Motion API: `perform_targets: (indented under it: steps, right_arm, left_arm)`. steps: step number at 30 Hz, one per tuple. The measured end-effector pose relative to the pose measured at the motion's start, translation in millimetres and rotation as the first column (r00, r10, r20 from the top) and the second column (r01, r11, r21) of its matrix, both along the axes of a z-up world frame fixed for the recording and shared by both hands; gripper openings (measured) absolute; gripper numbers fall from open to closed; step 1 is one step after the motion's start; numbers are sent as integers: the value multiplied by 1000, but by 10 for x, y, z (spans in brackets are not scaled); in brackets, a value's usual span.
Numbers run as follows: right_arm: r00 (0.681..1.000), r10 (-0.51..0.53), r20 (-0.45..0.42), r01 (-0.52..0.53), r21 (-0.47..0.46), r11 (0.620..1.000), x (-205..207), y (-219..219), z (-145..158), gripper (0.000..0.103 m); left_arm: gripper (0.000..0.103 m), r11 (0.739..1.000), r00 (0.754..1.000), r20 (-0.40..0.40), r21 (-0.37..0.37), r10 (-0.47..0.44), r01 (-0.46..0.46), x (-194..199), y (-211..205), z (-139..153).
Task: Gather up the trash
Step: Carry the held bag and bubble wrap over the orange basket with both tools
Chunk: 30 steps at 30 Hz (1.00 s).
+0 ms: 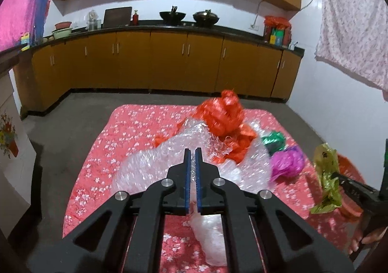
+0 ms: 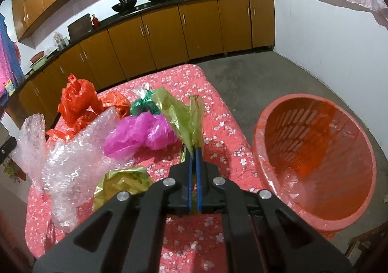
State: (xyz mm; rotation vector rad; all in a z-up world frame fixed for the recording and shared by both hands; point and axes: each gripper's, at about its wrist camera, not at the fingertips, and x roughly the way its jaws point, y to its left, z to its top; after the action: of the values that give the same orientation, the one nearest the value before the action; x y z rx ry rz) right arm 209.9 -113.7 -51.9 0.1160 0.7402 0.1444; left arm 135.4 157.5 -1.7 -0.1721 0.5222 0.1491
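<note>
Left claw: squeezed tight on the bubble wrap.
Right claw: squeezed tight on the gold wrapper, beside the red basket.

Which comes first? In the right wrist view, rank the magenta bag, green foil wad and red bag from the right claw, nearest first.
From the right claw:
1. Magenta bag, just left of the tips.
2. Green foil wad, behind the magenta bag.
3. Red bag, far left on the cloth.

Clear bubble wrap, crumpled red, magenta, green, gold wrappers on cloth; red basket beside.
</note>
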Motion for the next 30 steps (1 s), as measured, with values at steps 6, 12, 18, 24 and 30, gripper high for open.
perform_targets:
  steps: [6, 12, 18, 24, 30]
  right_arm:
    - [999, 3, 33, -3, 10, 1000, -103, -74, 135, 4]
    - [998, -7, 59, 6, 23, 1000, -185, -203, 265, 4]
    - [997, -17, 82, 15, 32, 999, -258, -294, 370, 4]
    - [994, -38, 105, 34, 38, 999, -319, -459, 486, 4]
    - [989, -79, 122, 74, 40, 996, -373, -707, 561, 4]
  left_arm:
    - [3, 998, 997, 45, -3, -63, 64, -36, -179, 272]
    - [3, 991, 987, 86, 3, -135, 136, -45, -415, 523]
    - [3, 980, 973, 118, 3, -200, 201, -10, -641, 783]
    - [3, 961, 953, 133, -12, -271, 275, 83, -913, 891]
    - [3, 936, 926, 150, -11, -347, 352, 148, -1274, 950]
